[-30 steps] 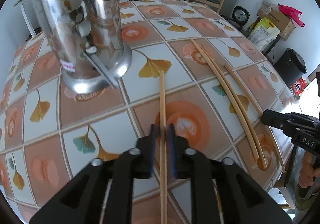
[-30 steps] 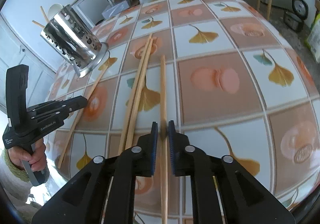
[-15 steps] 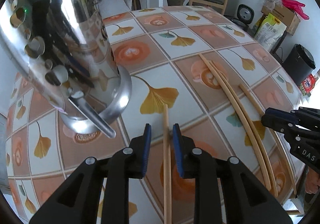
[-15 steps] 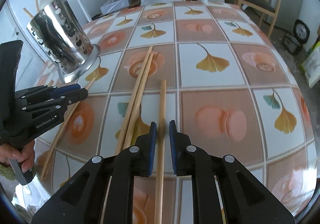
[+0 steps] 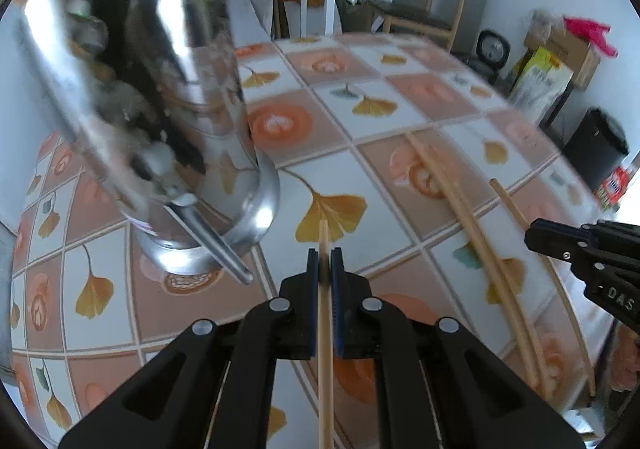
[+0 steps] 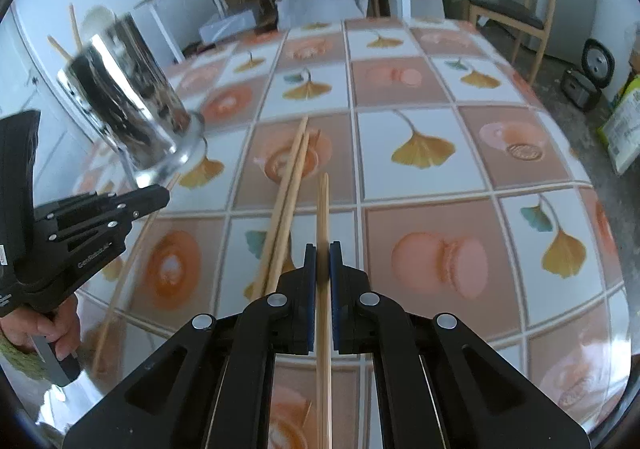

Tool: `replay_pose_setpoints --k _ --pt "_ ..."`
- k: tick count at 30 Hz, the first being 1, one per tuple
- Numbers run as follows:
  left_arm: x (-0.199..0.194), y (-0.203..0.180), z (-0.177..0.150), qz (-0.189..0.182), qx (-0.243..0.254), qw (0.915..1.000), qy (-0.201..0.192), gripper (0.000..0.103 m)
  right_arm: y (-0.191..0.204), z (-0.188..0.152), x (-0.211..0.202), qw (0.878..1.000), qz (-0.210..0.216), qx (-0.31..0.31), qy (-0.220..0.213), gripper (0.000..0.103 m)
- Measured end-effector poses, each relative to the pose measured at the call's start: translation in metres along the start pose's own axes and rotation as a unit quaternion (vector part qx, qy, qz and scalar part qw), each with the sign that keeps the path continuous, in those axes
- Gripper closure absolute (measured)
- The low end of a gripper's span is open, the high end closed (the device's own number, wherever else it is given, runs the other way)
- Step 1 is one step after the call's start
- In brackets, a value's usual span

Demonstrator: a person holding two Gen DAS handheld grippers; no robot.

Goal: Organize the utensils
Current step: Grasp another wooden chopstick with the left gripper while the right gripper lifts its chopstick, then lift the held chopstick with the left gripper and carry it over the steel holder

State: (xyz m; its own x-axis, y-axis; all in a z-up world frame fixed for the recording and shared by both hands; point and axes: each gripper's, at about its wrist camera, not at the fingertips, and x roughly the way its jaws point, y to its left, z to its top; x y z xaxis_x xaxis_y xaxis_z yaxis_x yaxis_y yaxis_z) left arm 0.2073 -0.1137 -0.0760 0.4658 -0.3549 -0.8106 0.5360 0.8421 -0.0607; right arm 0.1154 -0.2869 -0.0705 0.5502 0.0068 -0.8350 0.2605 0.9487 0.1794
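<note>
In the left wrist view my left gripper [image 5: 325, 261] is closing, its pads pressed on a wooden chopstick [image 5: 323, 235] whose tip pokes out ahead. The shiny perforated utensil holder [image 5: 160, 121] stands close ahead on the left. In the right wrist view my right gripper [image 6: 322, 253] is likewise closing on another chopstick [image 6: 322, 205]. A pair of chopsticks [image 6: 290, 185] lies just left of it. The holder [image 6: 128, 105], with sticks in it, stands at the far left. The left gripper [image 6: 152, 199] shows at the left edge. Whether either held stick is off the table I cannot tell.
The table wears a tiled cloth [image 5: 420, 97] with ginkgo leaves. The right gripper [image 5: 560, 245] reaches in from the right beside the chopstick pair [image 5: 480, 249]. A person's hand [image 6: 44, 329] holds the left tool. A wooden chair [image 6: 516, 13], boxes and a black bin [image 5: 596, 149] stand beyond the table.
Both pairs of jaws have narrowed onto their chopsticks. The left gripper has moved toward the holder, which now looms larger. The right gripper has slid forward along its stick.
</note>
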Motion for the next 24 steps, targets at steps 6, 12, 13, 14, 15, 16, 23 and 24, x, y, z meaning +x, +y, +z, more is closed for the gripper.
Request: replay_pose_setpoints --k 6,12,13,14,15,16,23,24 --pt "-0.064 0.018 0.005 -0.055 -0.034 0.9962 -0.059 0.098 0.000 0.010 -0.050 0.997 0.041 0.019 -0.054 0.099" --pt "-0.143 0.046 0.008 -0.086 -0.067 0.9845 -0.137 0.098 0.003 0.020 -0.100 0.989 0.090 0.029 -0.116 0.099" --pt "-0.154 0.049 0.009 -0.088 -0.071 0.9825 -0.148 0.098 0.003 0.022 -0.106 0.988 0.094 0.029 -0.122 0.099" --pt "-0.165 0.054 0.010 -0.089 -0.075 0.9800 -0.161 0.098 0.004 0.023 -0.111 0.986 0.099 0.030 -0.129 0.099" --pt "-0.180 0.059 0.012 -0.090 -0.080 0.9765 -0.179 0.098 0.006 0.026 -0.117 0.985 0.103 0.029 -0.136 0.099" --pt "-0.188 0.063 0.015 -0.091 -0.083 0.9741 -0.190 0.098 0.007 0.027 -0.121 0.984 0.104 0.029 -0.140 0.099" --pt "-0.243 0.077 0.046 -0.099 -0.089 0.9539 -0.269 0.098 0.014 0.034 -0.129 0.983 0.104 0.019 -0.152 0.099" --pt "-0.249 0.079 0.054 -0.104 -0.090 0.9514 -0.276 0.098 0.014 0.035 -0.128 0.983 0.105 0.019 -0.150 0.099"
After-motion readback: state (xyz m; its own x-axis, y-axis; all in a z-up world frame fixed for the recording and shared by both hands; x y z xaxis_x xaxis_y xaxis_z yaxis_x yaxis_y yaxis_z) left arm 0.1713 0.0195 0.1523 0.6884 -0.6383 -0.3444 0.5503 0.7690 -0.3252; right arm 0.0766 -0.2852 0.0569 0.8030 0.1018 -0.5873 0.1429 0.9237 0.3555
